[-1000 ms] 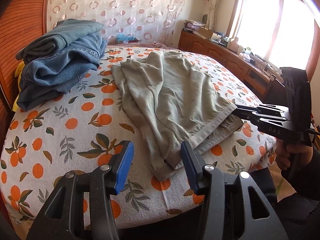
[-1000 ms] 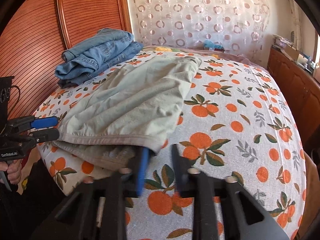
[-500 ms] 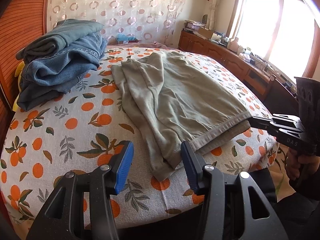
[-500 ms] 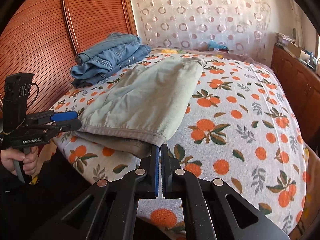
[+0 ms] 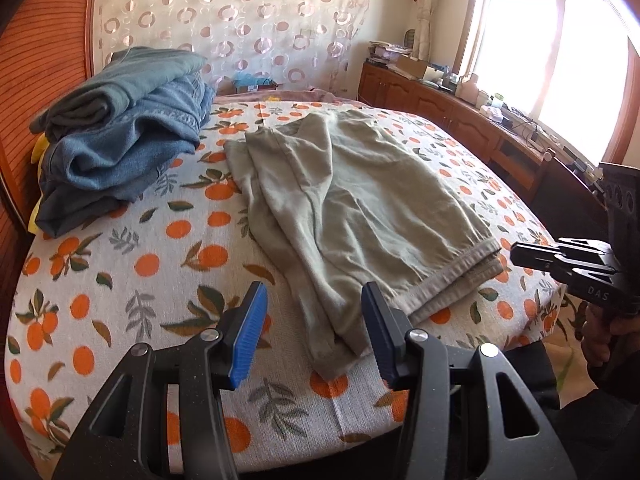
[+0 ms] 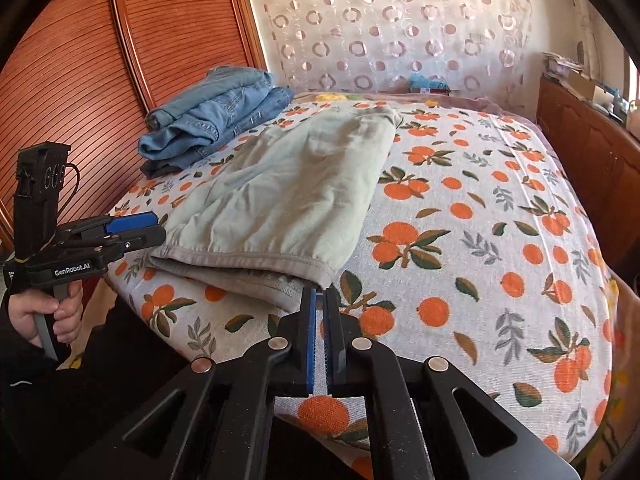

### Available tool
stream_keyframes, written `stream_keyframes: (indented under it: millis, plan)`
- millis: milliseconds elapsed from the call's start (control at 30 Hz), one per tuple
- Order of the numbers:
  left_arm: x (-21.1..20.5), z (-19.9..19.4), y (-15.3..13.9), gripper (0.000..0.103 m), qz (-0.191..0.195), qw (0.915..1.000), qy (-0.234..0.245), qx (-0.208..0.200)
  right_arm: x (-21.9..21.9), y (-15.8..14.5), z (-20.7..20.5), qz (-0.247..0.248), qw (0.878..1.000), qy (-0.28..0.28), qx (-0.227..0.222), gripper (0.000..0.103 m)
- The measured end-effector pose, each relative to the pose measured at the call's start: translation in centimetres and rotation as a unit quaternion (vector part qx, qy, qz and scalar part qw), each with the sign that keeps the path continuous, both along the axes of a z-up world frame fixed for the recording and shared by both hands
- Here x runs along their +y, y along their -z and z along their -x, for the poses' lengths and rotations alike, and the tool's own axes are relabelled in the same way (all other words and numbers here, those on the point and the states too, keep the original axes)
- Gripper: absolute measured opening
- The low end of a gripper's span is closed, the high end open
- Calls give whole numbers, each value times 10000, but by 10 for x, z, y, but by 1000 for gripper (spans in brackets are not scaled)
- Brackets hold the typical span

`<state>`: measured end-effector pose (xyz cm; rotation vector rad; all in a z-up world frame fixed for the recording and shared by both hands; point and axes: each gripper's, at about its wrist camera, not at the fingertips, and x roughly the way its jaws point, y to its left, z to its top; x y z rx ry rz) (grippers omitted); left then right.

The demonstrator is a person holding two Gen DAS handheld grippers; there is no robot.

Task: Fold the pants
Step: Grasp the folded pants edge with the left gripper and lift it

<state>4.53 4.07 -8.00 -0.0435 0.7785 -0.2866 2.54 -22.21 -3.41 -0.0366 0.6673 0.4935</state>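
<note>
Khaki-green pants [image 5: 352,208] lie folded lengthwise on the orange-print bedspread [image 5: 120,280], waistband toward the near right corner. My left gripper [image 5: 314,332] hovers open over the bed's near edge, with the pants' lower corner beyond its blue pads and nothing gripped. My right gripper [image 6: 320,292] points at the waistband corner [image 6: 320,272], just short of it. Its jaws are opening by a thin slit and nothing is between them. From the left wrist view the right gripper [image 5: 514,254] sits just off the pants [image 6: 292,192]. The left gripper [image 6: 156,228] shows at the bed's left edge.
A stack of folded blue jeans [image 5: 120,140] lies at the bed's far left, by the ribbed wooden headboard [image 6: 80,80]. A wooden cabinet [image 5: 460,120] with clutter runs under the window on the right. A hand [image 6: 52,312] holds the left gripper's handle.
My right gripper has drawn back off the waistband corner toward the bed's edge and its jaws have come together. The waistband lies flatter. The left gripper has not moved.
</note>
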Motion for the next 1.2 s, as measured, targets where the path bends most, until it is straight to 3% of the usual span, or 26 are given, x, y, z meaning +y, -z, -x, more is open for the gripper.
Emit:
stream_keyframes:
  millis: [67,233,300,633,1133,1200]
  plan:
    - [0,-7,-5,50,-55,10000,17,-72,-4,-4,2,-15,9999,49,-106,11]
    - [0,-36,-18,50,-126,9997,71,-220,-7,-14,-10,-35,9992,169,-348,41]
    - [-1,-54,-21,50,-198,9995,88,-235,-3,-15,-19,24,9988,212,-445,47]
    - [-11,-137,-16,41,-508,9987,60,-2,28,2,-78,209,9993,84,-297,48]
    - [-15,-191,-2,40,-643,9968,-138,459,28,6,-85,157,9994,70,-286,48]
    - [-15,-194,1,28,-665,9963,-156,519,28,7,-85,145,9994,73,-297,48]
